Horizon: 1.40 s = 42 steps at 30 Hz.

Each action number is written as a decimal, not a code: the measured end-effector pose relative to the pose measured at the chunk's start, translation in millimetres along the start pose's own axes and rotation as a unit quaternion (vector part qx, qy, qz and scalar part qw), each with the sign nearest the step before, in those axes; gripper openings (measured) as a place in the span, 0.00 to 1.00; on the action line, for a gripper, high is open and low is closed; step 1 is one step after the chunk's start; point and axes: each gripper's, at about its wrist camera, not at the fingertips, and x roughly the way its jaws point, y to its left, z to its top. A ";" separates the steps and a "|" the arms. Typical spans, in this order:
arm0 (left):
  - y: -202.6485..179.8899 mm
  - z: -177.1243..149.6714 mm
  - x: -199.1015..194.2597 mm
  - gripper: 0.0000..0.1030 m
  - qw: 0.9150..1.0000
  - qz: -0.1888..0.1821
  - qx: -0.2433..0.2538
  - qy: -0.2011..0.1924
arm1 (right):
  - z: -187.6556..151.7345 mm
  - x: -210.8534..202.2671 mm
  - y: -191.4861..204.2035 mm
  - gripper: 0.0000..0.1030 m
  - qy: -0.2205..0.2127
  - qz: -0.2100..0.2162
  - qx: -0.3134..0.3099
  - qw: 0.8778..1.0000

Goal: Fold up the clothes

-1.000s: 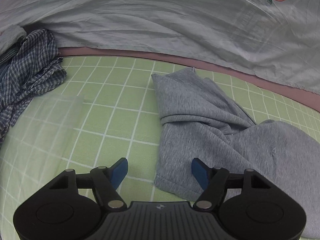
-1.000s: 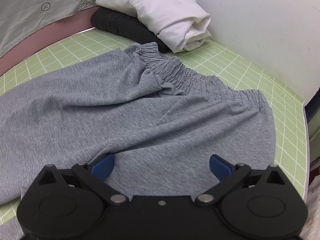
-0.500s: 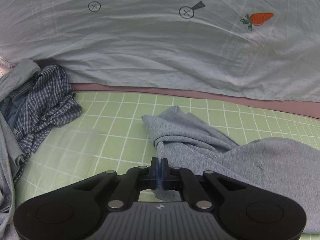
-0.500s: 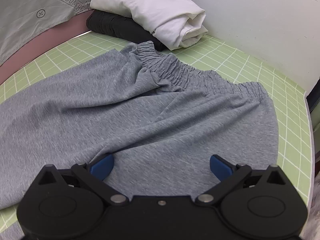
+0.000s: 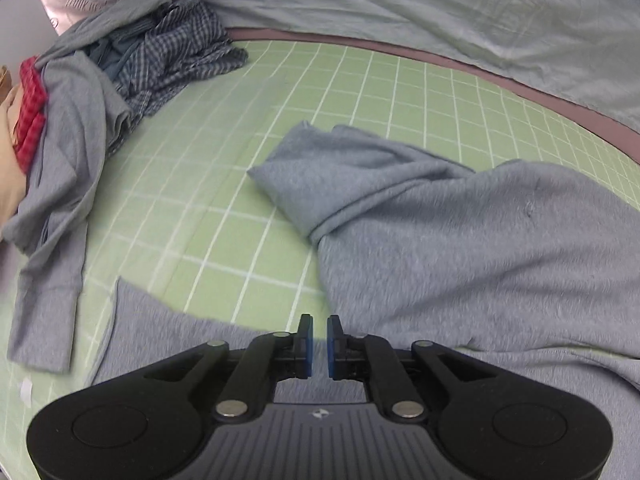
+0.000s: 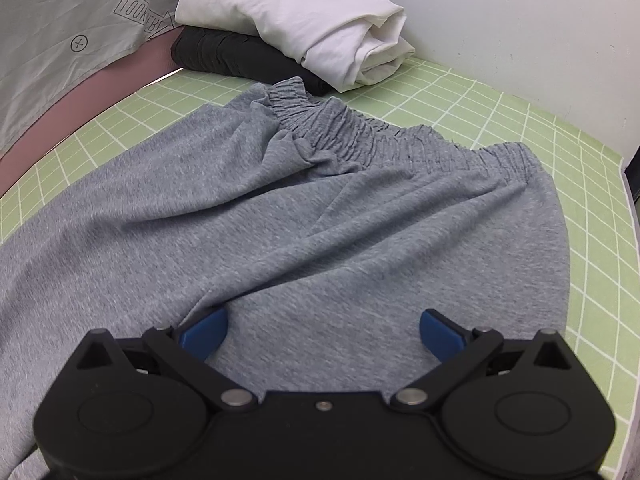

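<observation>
Grey sweatpants (image 5: 460, 240) lie spread on the green grid mat (image 5: 248, 152), one leg end folded over in the middle and another leg part (image 5: 160, 332) reaching toward the near left. My left gripper (image 5: 318, 346) has its pads slightly apart and hovers above the mat between the legs; nothing shows between the pads. In the right wrist view the elastic waistband (image 6: 360, 136) lies at the far end. My right gripper (image 6: 322, 330) is open, its fingers resting over the grey cloth (image 6: 280, 232) near the hip.
A heap of unfolded clothes (image 5: 120, 72), checked, grey and red, lies at the mat's far left. A folded white garment (image 6: 296, 16) sits on a folded black one (image 6: 232, 56) at the far corner by the wall. A pale sheet (image 5: 400, 12) hangs behind.
My left gripper closed on the pant leg's hem, dragged it toward the near left, then parted its pads slightly and pulled back. The right gripper stayed open in place.
</observation>
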 end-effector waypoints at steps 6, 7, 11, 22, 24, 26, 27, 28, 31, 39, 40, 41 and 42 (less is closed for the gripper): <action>19.8 3.6 -8.5 0.60 0.999 0.003 -0.038 -0.026 | -2.3 -0.5 -0.5 1.00 -0.008 0.002 -0.002 1.000; 19.0 7.3 -7.6 0.63 0.999 0.006 -0.037 -0.029 | -2.9 -0.7 -0.3 1.00 -0.010 0.001 -0.002 1.000; 15.2 22.4 1.0 0.70 0.999 -0.004 -0.035 -0.036 | -3.8 -1.7 0.0 1.00 -0.012 0.002 -0.003 1.000; 6.7 59.8 48.1 0.75 1.000 0.014 -0.016 -0.021 | -3.4 -0.9 -0.3 1.00 -0.011 0.005 -0.003 1.000; 10.0 65.9 50.6 0.73 0.999 0.012 -0.027 -0.026 | -3.6 -1.3 -0.1 1.00 -0.011 0.005 -0.003 1.000; 12.2 71.8 51.6 0.72 0.999 0.011 -0.034 -0.035 | -4.1 -1.4 -0.3 1.00 -0.012 0.004 -0.002 1.000; 11.8 74.4 51.8 0.69 0.999 0.012 -0.033 -0.039 | -4.4 -1.4 -0.1 1.00 -0.013 0.004 -0.001 1.000; 11.3 76.9 52.1 0.65 0.999 0.013 -0.029 -0.043 | -4.8 -1.5 0.2 1.00 -0.014 0.003 -0.001 1.000; 11.2 84.6 53.5 0.21 0.998 0.001 -0.023 -0.050 | -5.8 -1.7 1.3 1.00 -0.016 0.001 0.001 1.000; 5.3 70.4 16.2 0.09 0.996 0.005 -0.012 -0.094 | -5.3 -0.8 -0.1 1.00 -0.017 0.004 -0.001 1.000; 8.7 63.7 15.3 0.09 0.996 0.002 -0.022 -0.084 | -5.4 -0.5 -0.2 1.00 -0.017 0.004 -0.001 1.000; 12.1 57.0 14.4 0.10 0.997 -0.001 -0.032 -0.074 | -5.8 -0.4 0.0 1.00 -0.019 0.004 -0.001 1.000; 15.5 50.3 13.5 0.10 0.997 -0.004 -0.042 -0.064 | -6.2 -0.3 0.1 1.00 -0.020 0.004 0.000 1.000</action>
